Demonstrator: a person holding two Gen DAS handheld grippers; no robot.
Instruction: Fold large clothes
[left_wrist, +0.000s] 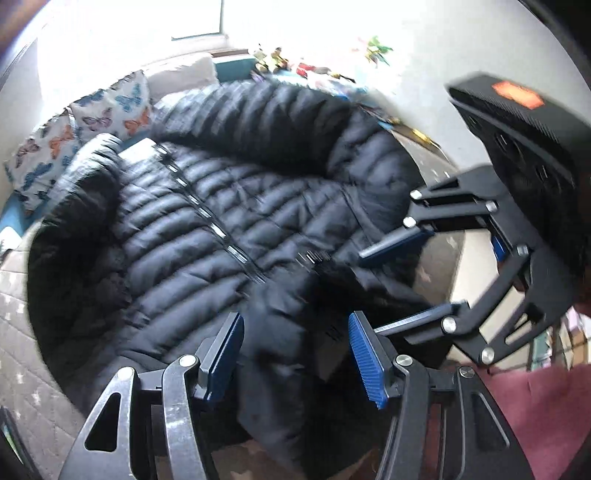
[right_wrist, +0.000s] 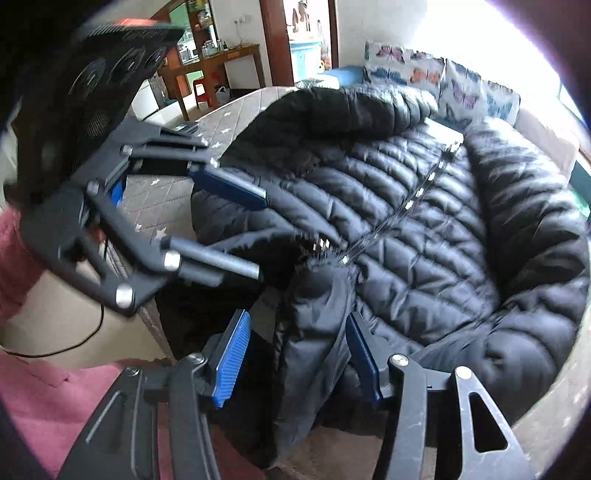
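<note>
A black quilted puffer jacket (left_wrist: 221, 221) (right_wrist: 424, 240) lies spread front-up on a bed, with a row of metal snaps down its middle. Its near hem bunches toward both grippers. My left gripper (left_wrist: 293, 325) is open, and the hem fabric runs between its blue pads (left_wrist: 365, 354) without being pinched. My right gripper (right_wrist: 295, 321) is open too, straddling a fold of the same hem, with a gap at its left pad (right_wrist: 231, 358). Each gripper shows in the other's view, the right gripper (left_wrist: 373, 291) and the left gripper (right_wrist: 258, 236), both open just above the jacket's edge.
The jacket rests on a brown quilted mattress (left_wrist: 22, 332) (right_wrist: 159, 199) with white stars. Butterfly-print pillows (left_wrist: 74, 140) (right_wrist: 443, 81) lie behind it and toys (left_wrist: 277, 59) line the wall. A person's pink sleeve (right_wrist: 37, 387) is near. Beyond the bed stand a wooden table (right_wrist: 207, 62) and a red stool (right_wrist: 201, 90).
</note>
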